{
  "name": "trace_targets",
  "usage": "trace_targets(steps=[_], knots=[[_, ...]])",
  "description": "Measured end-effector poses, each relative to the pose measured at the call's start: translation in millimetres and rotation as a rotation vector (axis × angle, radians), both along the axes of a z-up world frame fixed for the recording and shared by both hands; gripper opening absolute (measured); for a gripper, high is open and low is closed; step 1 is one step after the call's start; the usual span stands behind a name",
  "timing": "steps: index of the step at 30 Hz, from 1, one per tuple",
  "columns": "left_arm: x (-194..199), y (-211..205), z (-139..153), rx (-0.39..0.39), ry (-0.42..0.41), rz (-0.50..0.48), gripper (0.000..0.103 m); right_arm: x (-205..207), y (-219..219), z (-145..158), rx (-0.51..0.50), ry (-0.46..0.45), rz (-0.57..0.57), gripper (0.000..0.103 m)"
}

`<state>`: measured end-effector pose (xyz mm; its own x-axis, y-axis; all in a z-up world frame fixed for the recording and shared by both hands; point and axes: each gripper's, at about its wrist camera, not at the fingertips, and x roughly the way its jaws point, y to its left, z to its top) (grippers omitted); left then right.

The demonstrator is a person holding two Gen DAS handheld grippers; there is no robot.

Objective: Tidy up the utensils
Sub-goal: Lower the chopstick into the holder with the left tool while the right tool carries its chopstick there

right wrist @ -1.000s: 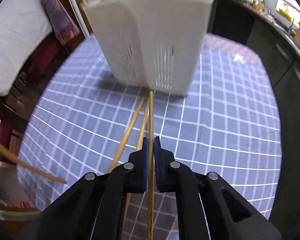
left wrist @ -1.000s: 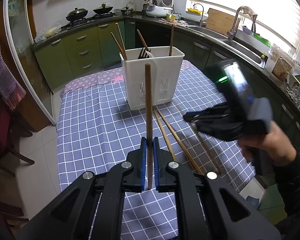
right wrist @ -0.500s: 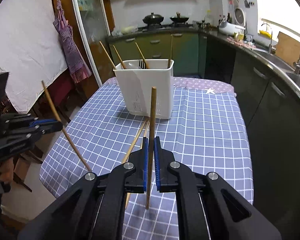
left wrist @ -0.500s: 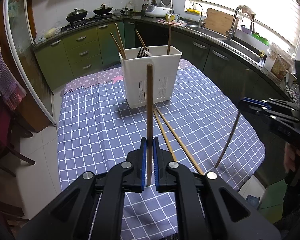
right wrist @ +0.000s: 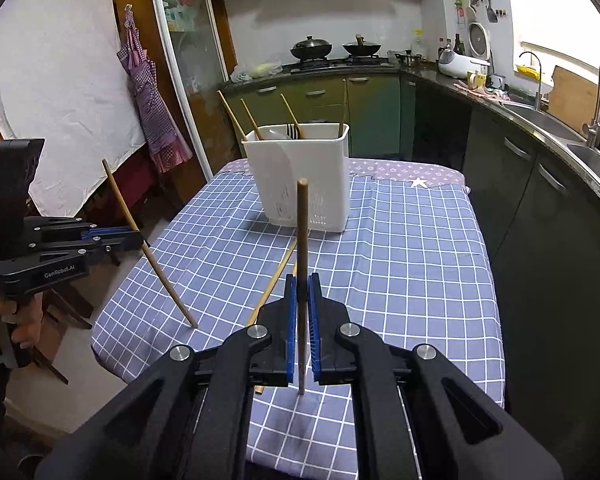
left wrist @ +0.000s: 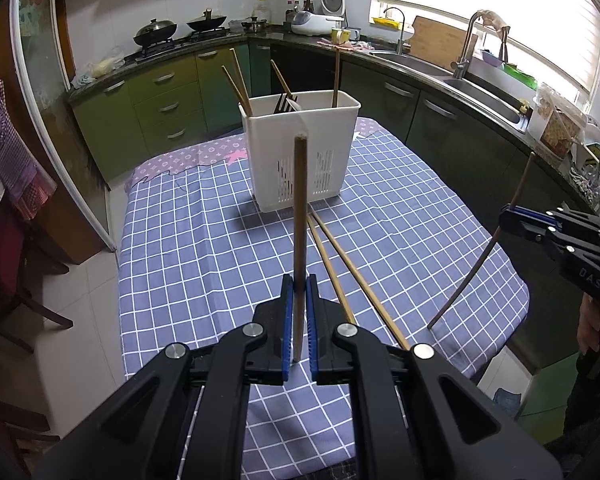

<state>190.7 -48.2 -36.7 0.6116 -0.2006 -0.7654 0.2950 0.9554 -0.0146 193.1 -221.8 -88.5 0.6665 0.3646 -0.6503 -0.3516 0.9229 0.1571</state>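
Wood is what you have in both hands: the left gripper [left wrist: 296, 320] has its jaws pinching one chopstick [left wrist: 300, 216] low on its shaft, so most of its length stands up ahead of the blue pads, and the right gripper [right wrist: 302, 328] grips a second chopstick [right wrist: 302, 240] the same way. Holding each near the lower end leaves a long free length above the jaws, though the short stub below is what would have to enter the holder first unless you tip the tool over.

The white utensil holder [left wrist: 300, 152] stands at the far middle of the desk [left wrist: 204, 248], on the blue checked cloth, slotted near its base so wet things can drain. Several chopsticks [left wrist: 236, 84] already lean out of its left part, a dark fork-like utensil [left wrist: 286, 104] sits near its divider, and another stick [left wrist: 336, 76] rises at its right. Which compartment is meant for your two is hard to tell from here.

Two more chopsticks [left wrist: 352, 268] lie loose on the cloth between you and the holder, roughly side by side and pointing toward it, so they are easy to reach on a later pass.

Both grippers are held off the desk's near corners, well apart, which keeps the sticks from crossing. I judge the next step to be carrying each stick over the holder's rim and letting it drop; mind the leaning sticks already there.
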Motion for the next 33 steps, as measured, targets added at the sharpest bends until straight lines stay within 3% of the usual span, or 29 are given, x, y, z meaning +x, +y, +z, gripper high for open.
trace_targets(steps=[13, 27, 33], knots=[[6.6, -2.9, 23.4, -0.009, -0.033, -0.007, 0.006, 2.2, -1.5, -1.1, -0.001, 0.007, 0.000, 0.007], [78.9, -24.7, 145.1, -0.021, -0.295, 0.043, 0.006, 1.7, -10.2, -5.0, 0.024, 0.005, -0.002, 0.007], [121.9, -32.6, 160.1, -0.037, -0.342, 0.078, 0.006, 1.6, -15.3, -6.5, 0.038, 0.006, 0.000, 0.007]])
